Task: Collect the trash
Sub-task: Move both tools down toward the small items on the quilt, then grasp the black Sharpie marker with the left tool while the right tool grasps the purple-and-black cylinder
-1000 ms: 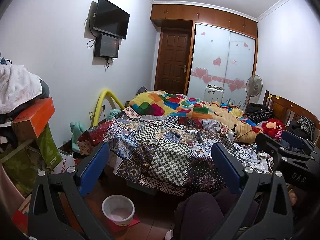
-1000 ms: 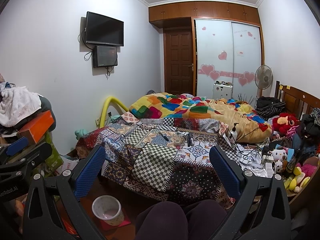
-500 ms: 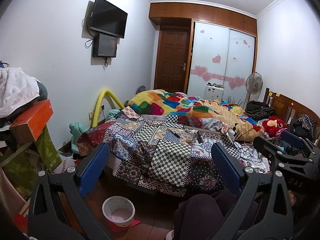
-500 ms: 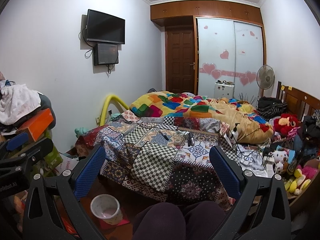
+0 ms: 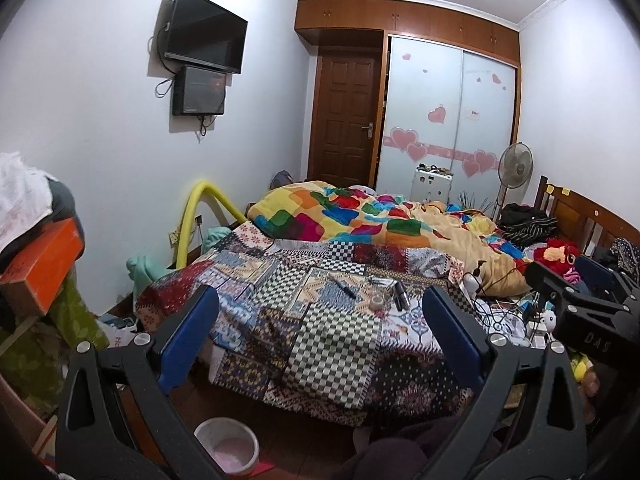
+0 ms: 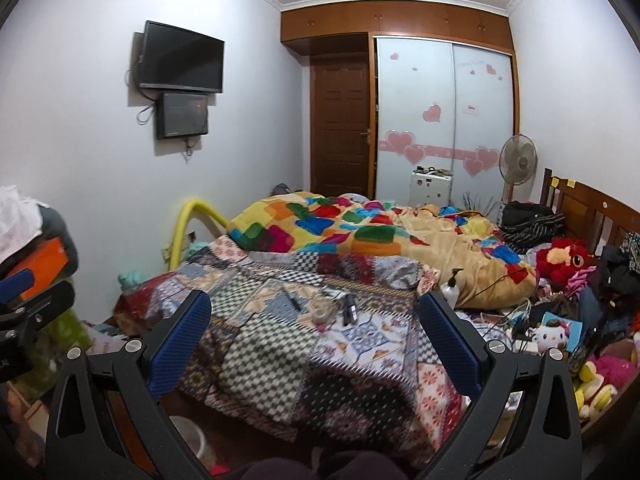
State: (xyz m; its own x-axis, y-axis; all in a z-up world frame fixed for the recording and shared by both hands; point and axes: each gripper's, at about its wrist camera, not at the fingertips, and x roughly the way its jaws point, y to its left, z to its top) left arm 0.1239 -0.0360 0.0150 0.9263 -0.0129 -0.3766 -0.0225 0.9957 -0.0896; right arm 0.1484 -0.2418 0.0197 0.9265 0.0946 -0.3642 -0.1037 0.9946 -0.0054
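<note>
On the patchwork quilt (image 6: pixel 280 344) covering the near half of the bed lies a small cluster of loose bits: a roll of clear tape (image 6: pixel 323 315), a pen (image 6: pixel 293 300) just to its left and two dark cylinders (image 6: pixel 350 307) just to its right. These look like the likeliest trash within reach, though from this far off I cannot tell what each piece really is. Both tools hang in the air at the foot of the bed, well apart from that cluster. The right tool (image 6: pixel 314 332) has its blue pads spread wide and nothing between them; the left tool (image 5: pixel 320 324) is likewise released and empty. Down on the floor, near the left corner of the bed, stands a white bucket (image 5: pixel 227 440), which I judge to be the likely drop point.

To do this approach well, carry one tool low over the quilt and line its pads up on either side of a single item, probably the tape roll, since it stands proud of the cloth. Come straight down so the pads do not snag soft folds. The charger cables (image 6: pixel 516 316) far right are worth avoiding.
</note>
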